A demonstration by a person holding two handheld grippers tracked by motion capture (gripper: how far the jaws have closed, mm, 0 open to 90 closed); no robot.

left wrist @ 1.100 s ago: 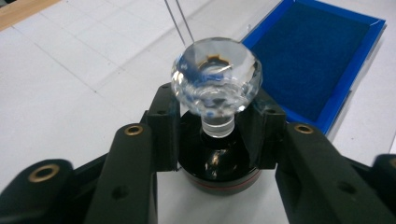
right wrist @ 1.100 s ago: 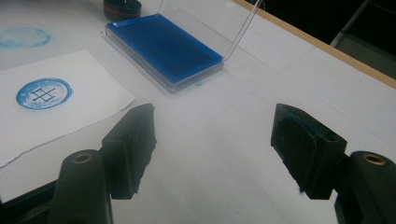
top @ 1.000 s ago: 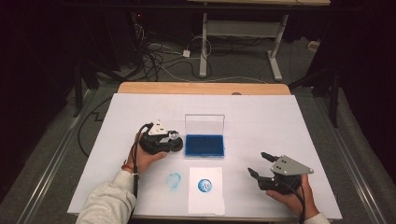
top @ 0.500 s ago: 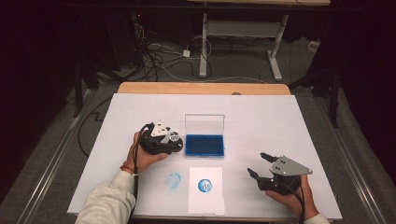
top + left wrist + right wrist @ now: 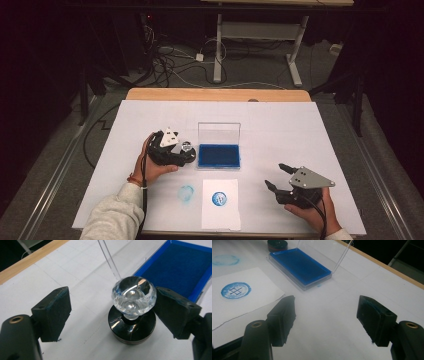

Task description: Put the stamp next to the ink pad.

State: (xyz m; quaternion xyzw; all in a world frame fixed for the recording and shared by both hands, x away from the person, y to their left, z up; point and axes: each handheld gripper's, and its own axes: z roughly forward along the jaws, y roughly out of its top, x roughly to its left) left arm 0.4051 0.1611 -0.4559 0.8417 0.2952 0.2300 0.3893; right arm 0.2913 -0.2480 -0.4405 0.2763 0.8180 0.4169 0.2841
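Standing upright at centre frame just left of the blue ink pad (image 5: 180,267), a crystal-knobbed stamp (image 5: 132,315) sits between the left gripper (image 5: 110,312), whose jaws have just been opening; the right gripper (image 5: 327,315) gapes empty at lower right.

Upright ink-pad lid (image 5: 218,133) beside stamp (image 5: 186,146)

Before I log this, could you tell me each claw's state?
Left claw: open, just released the stamp.
Right claw: open, empty.

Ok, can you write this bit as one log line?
left gripper: jaws just opened, open | stamp: standing beside ink pad | right gripper: open, empty
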